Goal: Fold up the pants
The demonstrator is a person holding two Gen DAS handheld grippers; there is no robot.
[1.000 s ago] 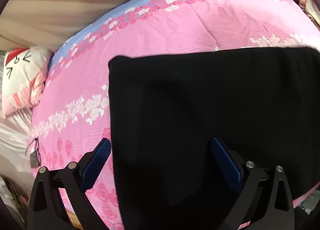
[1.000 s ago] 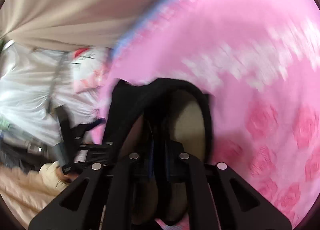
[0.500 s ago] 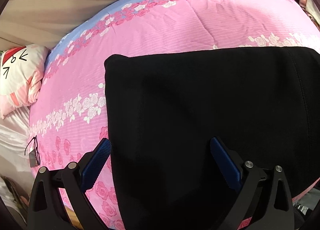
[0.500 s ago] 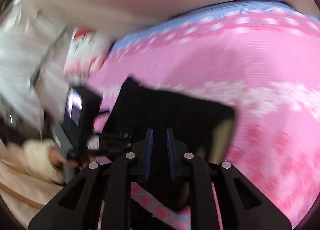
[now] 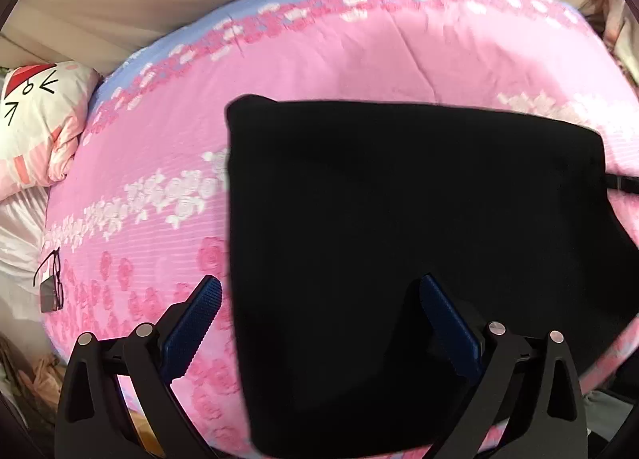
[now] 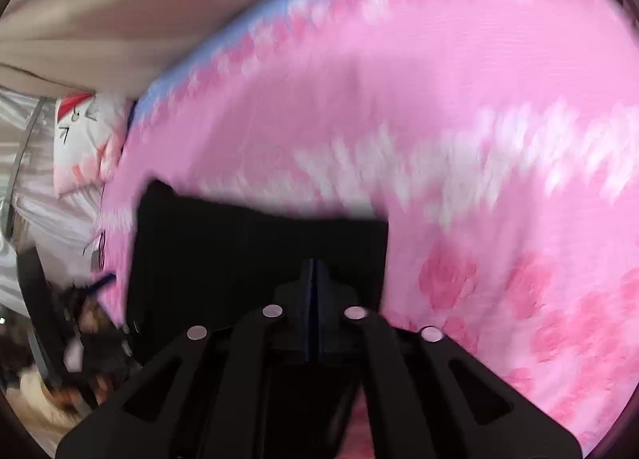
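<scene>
The black pants (image 5: 399,219) lie folded into a flat block on the pink flowered bedspread (image 5: 319,60). My left gripper (image 5: 319,299) is open above the near left part of the pants, one blue pad (image 5: 195,323) over the bedspread, the other over the cloth. In the blurred right wrist view the pants (image 6: 239,251) lie flat, and my right gripper (image 6: 313,279) is shut with its pads together over their near right edge; a grip on the cloth is not visible.
A white and pink cat-face pillow (image 5: 36,115) lies at the far left. Glasses (image 5: 52,283) rest at the bed's left edge. Beige curtain (image 5: 139,0) hangs behind the bed. The left gripper and the hand holding it show at the left of the right wrist view (image 6: 80,323).
The right gripper swung the lifted pants end over and down; the pants now lie as a shorter flat block. The left gripper stayed open and almost still.
</scene>
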